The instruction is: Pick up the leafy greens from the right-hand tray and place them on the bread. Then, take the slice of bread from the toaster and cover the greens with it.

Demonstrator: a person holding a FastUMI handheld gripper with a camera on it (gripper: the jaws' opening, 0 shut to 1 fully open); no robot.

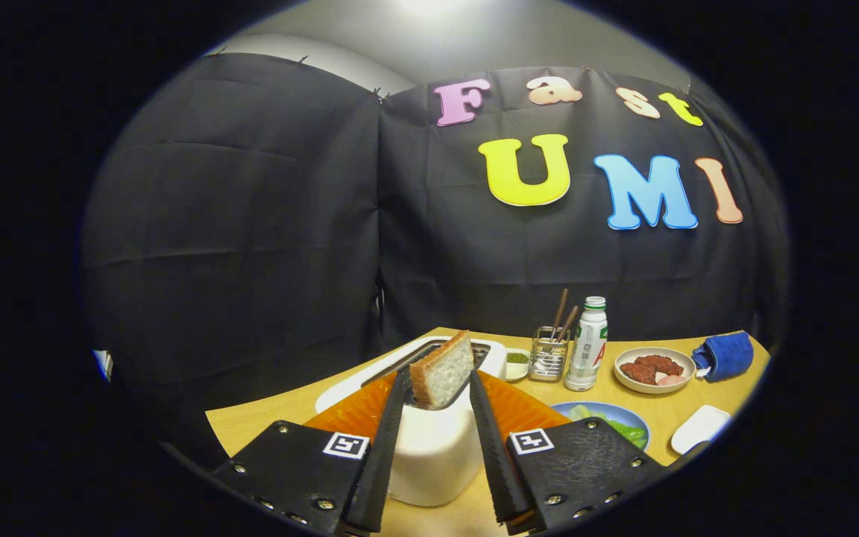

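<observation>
Here, low in the frame's centre, the gripper [437, 399] stands half open astride the bread [442, 370] sticking up from the toaster [429, 447], fingers not visibly pressing it, greens [612, 426] lower right, so closing and lifting likely comes next.

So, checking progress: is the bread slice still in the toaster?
In, tilted: the pale crusted bread slice pokes up from the white toaster's slot, between the open tool's fingers.
</observation>
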